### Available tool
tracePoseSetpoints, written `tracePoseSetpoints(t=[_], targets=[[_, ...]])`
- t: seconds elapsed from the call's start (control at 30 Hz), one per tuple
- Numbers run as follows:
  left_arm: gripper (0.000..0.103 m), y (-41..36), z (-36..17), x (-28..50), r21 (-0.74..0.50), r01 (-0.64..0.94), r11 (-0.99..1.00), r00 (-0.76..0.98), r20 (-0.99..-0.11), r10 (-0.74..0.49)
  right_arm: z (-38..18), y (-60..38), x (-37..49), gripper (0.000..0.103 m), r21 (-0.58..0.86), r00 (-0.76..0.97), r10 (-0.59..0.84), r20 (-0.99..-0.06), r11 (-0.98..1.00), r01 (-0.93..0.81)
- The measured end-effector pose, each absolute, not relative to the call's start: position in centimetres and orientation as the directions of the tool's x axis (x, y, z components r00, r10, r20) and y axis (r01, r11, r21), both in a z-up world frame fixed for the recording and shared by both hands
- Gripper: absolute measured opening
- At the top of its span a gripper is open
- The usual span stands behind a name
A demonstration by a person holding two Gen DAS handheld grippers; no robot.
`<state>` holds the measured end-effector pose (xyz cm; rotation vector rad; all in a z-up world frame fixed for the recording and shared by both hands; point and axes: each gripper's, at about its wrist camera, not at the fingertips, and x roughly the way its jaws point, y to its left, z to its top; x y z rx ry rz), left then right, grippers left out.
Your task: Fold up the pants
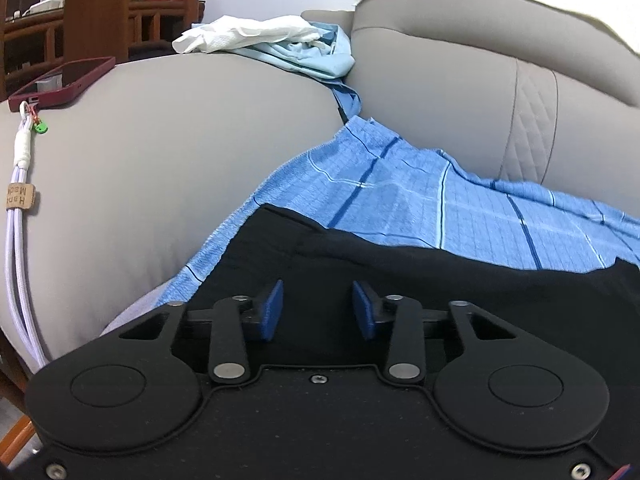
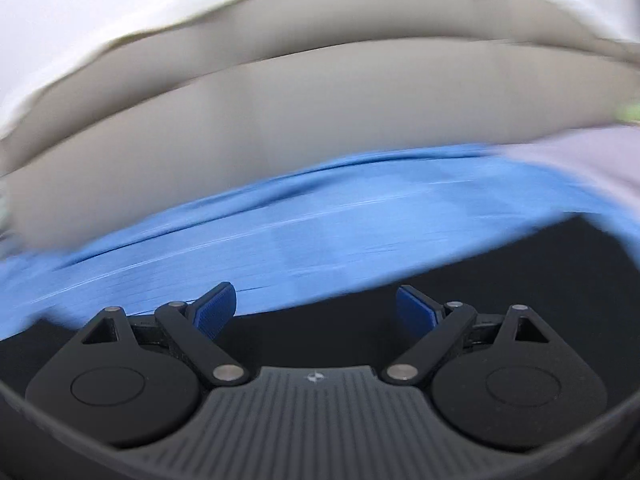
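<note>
the black pants (image 1: 400,280) lie on the blue cloth (image 1: 400,200), right under the left gripper (image 1: 318,308), which is narrowly parted and empty; the right gripper (image 2: 316,312) gapes wide.

The black pants (image 1: 400,272) lie spread across the lower middle and right of the left wrist frame, their upper edge creased. In the blurred right wrist frame the same dark cloth (image 2: 440,280) fills the lower right.

Motion-blurred: the black right gripper (image 2: 316,312), blue-padded jaws spread wide and empty, hovers at lower centre over black pants (image 2: 460,280) on blue checked cloth (image 2: 280,232), beige sofa cushions (image 2: 300,112) above.
</note>
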<state>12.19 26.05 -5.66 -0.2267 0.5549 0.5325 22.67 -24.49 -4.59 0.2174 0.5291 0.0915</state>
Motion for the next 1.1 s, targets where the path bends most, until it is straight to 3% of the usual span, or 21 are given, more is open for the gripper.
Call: tracePoseSetpoints(t=[0.07, 0.2, 0.3, 0.43, 0.5, 0.73, 0.9, 1.03, 1.1], targets=[[0.035, 26.7, -6.0, 12.1, -0.058, -0.543, 0.838, 0.718, -0.549, 0.428, -4.4, -18.4, 23.9, 0.093, 0.239, 0.810, 0.309, -0.499, 0.947, -0.214], [0.036, 27.8, -6.9, 13.1, -0.030, -0.564, 0.825, 0.694, -0.559, 0.453, -4.9, -7.3, 24.5, 0.084, 0.202, 0.707, 0.476, -0.523, 0.875, -0.440], [0.038, 28.7, -7.2, 13.9, -0.012, -0.568, 0.823, 0.686, -0.559, 0.466, -5.8, -1.2, 25.2, 0.081, 0.126, 0.671, 0.487, -0.559, 0.850, -0.512], [0.044, 29.7, -7.6, 14.6, 0.002, -0.577, 0.817, 0.676, -0.559, 0.479, -7.2, 1.9, 26.7, 0.062, 0.085, 0.657, 0.422, -0.625, 0.873, -0.480], [0.045, 30.0, -7.7, 14.8, 0.003, -0.585, 0.811, 0.671, -0.561, 0.485, -7.8, 3.2, 27.7, 0.062, 0.012, 0.706, 0.367, -0.605, 0.891, -0.453], [0.054, 31.0, -7.6, 14.4, -0.022, -0.610, 0.792, 0.658, -0.570, 0.492, -8.8, 4.9, 31.6, 0.062, -0.037, 0.761, 0.276, -0.587, 0.930, -0.366], [0.054, 31.8, -6.8, 13.0, -0.114, -0.610, 0.784, 0.698, -0.546, 0.463, -8.6, 5.6, 31.9, 0.066, -0.068, 0.769, 0.269, -0.580, 0.925, -0.374], [0.052, 30.8, -5.4, 11.0, -0.135, -0.562, 0.816, 0.771, -0.442, 0.458, -7.6, 4.6, 30.8, 0.084, -0.012, 0.789, 0.277, -0.548, 0.941, -0.339], [0.052, 30.3, -4.8, 10.2, -0.130, -0.528, 0.839, 0.798, -0.413, 0.439, -7.1, 4.2, 29.4, 0.087, 0.012, 0.799, 0.320, -0.510, 0.931, -0.365]])
